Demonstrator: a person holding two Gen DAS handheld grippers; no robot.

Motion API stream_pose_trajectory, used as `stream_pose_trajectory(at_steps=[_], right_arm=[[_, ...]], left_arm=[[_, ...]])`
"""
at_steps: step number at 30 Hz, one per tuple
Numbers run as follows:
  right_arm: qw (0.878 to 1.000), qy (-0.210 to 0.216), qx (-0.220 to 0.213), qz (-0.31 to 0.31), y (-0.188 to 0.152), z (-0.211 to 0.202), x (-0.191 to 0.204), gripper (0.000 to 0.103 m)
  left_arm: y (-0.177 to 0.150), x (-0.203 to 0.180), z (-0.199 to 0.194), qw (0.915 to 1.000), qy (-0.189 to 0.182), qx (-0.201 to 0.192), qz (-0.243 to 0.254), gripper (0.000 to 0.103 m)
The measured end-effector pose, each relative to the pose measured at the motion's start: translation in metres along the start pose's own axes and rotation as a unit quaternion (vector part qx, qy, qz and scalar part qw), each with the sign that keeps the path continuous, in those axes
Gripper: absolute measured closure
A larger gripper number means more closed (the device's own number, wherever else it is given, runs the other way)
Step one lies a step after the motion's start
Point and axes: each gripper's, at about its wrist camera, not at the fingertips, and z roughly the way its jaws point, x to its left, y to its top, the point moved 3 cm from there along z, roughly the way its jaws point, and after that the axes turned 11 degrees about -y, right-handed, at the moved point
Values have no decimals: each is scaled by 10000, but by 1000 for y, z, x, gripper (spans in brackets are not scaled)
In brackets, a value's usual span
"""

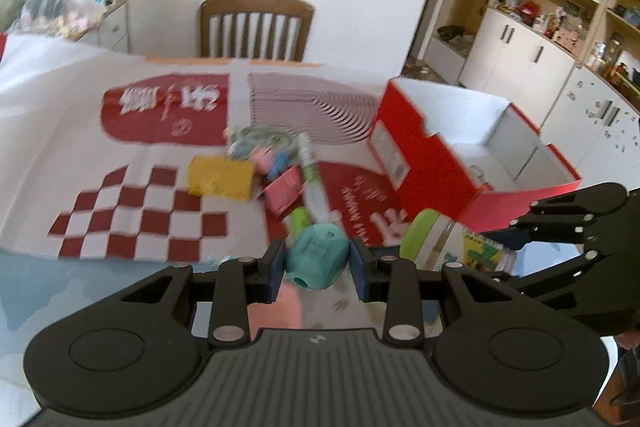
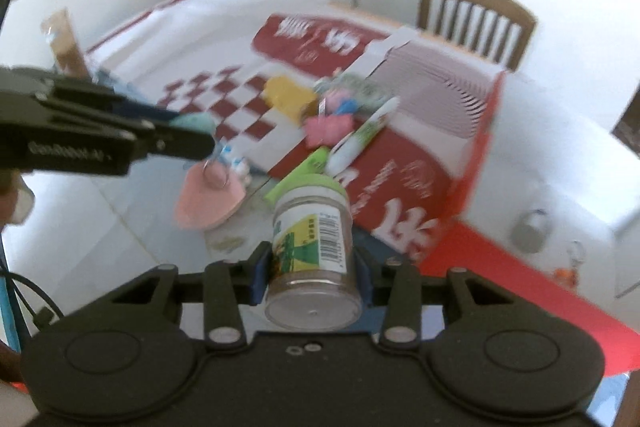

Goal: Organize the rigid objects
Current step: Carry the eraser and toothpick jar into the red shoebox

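My left gripper (image 1: 318,263) is shut on a teal egg-shaped object (image 1: 316,261), held just above the table. My right gripper (image 2: 312,267) is shut on a clear plastic jar (image 2: 314,251) with a green lid and a yellow-green label; the jar also shows in the left wrist view (image 1: 430,241), to the right of the teal object. The open red box (image 1: 432,163) with a white inside stands at the right. A pile lies on the red-and-white cloth: a yellow block (image 1: 222,179), a pink piece (image 1: 284,193), a white-green tube (image 1: 314,173), a pink heart-shaped piece (image 2: 208,197).
A wooden chair (image 1: 256,27) stands behind the table. Shelves and cabinets (image 1: 540,39) fill the right side of the room. A cluttered bag (image 1: 60,3) sits on a small cabinet at the far left. A padlock (image 2: 530,225) lies to the right of the red box lid.
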Motion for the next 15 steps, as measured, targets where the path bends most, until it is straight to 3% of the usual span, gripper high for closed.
stream_pose_trajectory(at_steps=[8,15], right_arm=[[9958,-486,-326,705,10,-40,-67,62],[9888,-927,-403,1097,4,-44,-130,62]], left_arm=[[42,-52,24,9988,-305,-69,387,70],[73,-106,73,9964,-450,167,694,70]])
